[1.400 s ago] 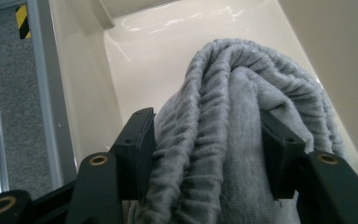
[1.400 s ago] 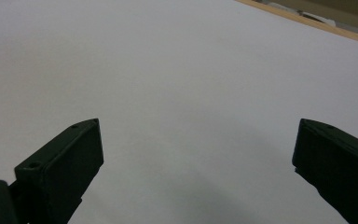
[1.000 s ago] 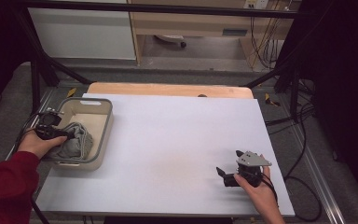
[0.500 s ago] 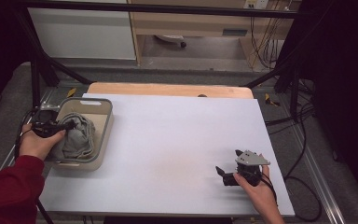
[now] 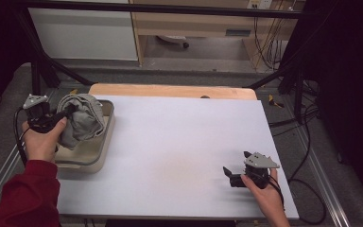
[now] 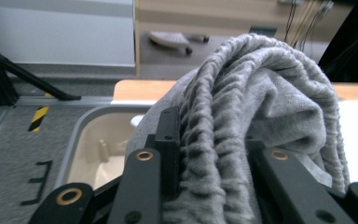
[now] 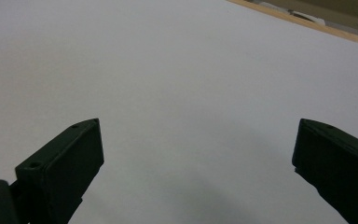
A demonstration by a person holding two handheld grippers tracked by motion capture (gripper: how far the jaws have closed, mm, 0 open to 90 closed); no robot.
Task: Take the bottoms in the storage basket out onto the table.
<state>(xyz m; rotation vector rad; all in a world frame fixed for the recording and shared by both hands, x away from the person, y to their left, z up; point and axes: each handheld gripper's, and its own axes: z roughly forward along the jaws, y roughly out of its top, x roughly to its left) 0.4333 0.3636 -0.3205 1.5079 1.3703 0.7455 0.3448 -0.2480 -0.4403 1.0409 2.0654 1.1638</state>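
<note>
A grey knitted garment (image 5: 81,120) hangs bunched above the beige tub (image 5: 90,156) at the table's left edge. My left gripper (image 5: 62,115) has just closed on a gathered fold of it and holds it lifted. In the left gripper view the ribbed grey garment (image 6: 261,107) bulges over both black jaws, and the tub's inside (image 6: 103,149) lies below at the left. My right gripper (image 5: 234,176) rests low over the white tabletop near the front right, jaws wide apart. The right gripper view has bare white table (image 7: 191,93) between its two fingers (image 7: 67,161).
A wooden board edge (image 5: 170,90) runs along the table's far side. Black frame bars and loose cables (image 5: 307,142) stand off the right edge. A grey floor with yellow-black tape (image 6: 38,119) lies beyond the tub on the left.
The left hand has risen and pulled the grey garment up out of the tub, bunching it above the rim. The right hand has stayed where it was.
</note>
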